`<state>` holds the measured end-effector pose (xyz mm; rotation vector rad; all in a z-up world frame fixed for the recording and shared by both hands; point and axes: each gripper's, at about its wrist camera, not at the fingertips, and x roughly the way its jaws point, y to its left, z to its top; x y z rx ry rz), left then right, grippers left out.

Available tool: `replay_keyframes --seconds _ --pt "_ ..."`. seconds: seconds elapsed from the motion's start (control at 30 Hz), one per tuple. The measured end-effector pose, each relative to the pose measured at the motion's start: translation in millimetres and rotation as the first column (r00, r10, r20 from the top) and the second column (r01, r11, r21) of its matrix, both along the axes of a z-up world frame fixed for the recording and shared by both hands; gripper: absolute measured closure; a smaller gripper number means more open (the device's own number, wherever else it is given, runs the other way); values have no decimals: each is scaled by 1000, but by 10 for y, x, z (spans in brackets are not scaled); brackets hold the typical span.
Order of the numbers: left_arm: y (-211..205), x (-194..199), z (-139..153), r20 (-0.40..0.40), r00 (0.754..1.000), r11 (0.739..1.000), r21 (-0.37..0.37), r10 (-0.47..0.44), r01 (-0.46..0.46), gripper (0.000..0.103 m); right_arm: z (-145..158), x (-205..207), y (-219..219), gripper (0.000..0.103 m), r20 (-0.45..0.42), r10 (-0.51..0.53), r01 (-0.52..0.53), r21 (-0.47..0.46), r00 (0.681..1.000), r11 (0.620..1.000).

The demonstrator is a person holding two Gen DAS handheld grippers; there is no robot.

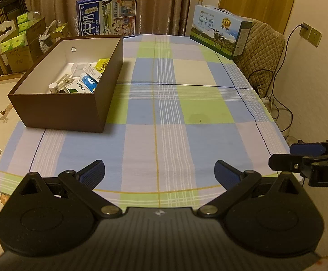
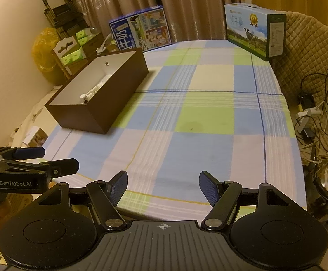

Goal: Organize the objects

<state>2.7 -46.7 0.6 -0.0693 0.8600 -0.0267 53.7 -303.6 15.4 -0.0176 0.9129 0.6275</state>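
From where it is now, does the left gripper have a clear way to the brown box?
Probably yes. The left gripper is open and empty, and only bare checked tablecloth lies between it and the brown box, whose top is open.

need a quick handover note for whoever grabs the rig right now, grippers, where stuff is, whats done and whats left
Left gripper: open, nothing between the jaws, over the near edge of the table.
Right gripper: open, empty, also at the near edge.
Brown box: on the table's far left side, holding small items: a white bottle, cartons and packets.
Two milk cartons stand at the far edge: a blue one behind the box, a light one at the right.
Done: the loose items appear boxed; no small items show on the checked cloth.
Left: probably nothing, unless the cartons need moving.
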Motion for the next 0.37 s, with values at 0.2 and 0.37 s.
replay_keyframes --seconds 0.2,0.37 --pt "-13 8 18 4 1000 1000 7 5 -5 1 -8 8 -8 36 -6 1 -1 3 1000 1000" --pt "-22 4 6 1 1000 1000 13 18 -18 1 -21 25 -16 36 -11 7 -7 6 1000 1000"
